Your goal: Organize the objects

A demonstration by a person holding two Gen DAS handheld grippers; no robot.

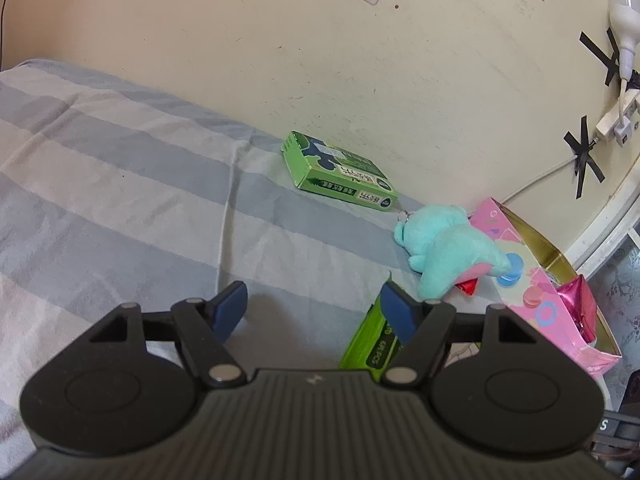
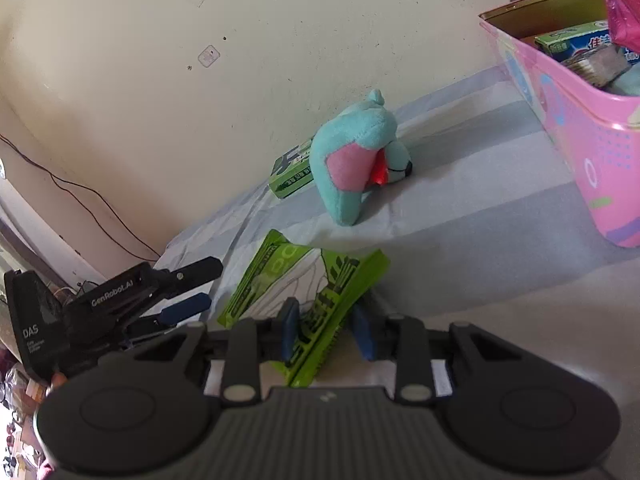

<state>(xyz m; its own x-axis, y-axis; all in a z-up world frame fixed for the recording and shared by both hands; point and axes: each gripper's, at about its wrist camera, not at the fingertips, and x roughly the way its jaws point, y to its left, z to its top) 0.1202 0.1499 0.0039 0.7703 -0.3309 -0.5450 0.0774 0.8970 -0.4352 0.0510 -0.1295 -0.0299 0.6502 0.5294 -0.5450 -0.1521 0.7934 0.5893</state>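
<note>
My right gripper (image 2: 326,330) is shut on a bright green packet (image 2: 304,292), whose end sits between the blue pads; the packet also shows in the left wrist view (image 1: 370,346). My left gripper (image 1: 314,306) is open and empty above the striped bed sheet (image 1: 120,208), and shows at the left of the right wrist view (image 2: 192,284). A teal plush toy (image 1: 444,256) (image 2: 356,164) lies beside the pink box (image 1: 556,308) (image 2: 592,152). A green carton (image 1: 340,172) (image 2: 292,174) lies flat by the wall.
The pink box holds a toothpaste carton (image 2: 576,42), a pink foil item (image 2: 622,12) and other things. A cream wall (image 1: 320,60) borders the bed. A taped power strip (image 1: 612,120) and cable hang on it. Black cables (image 2: 80,196) run down the wall.
</note>
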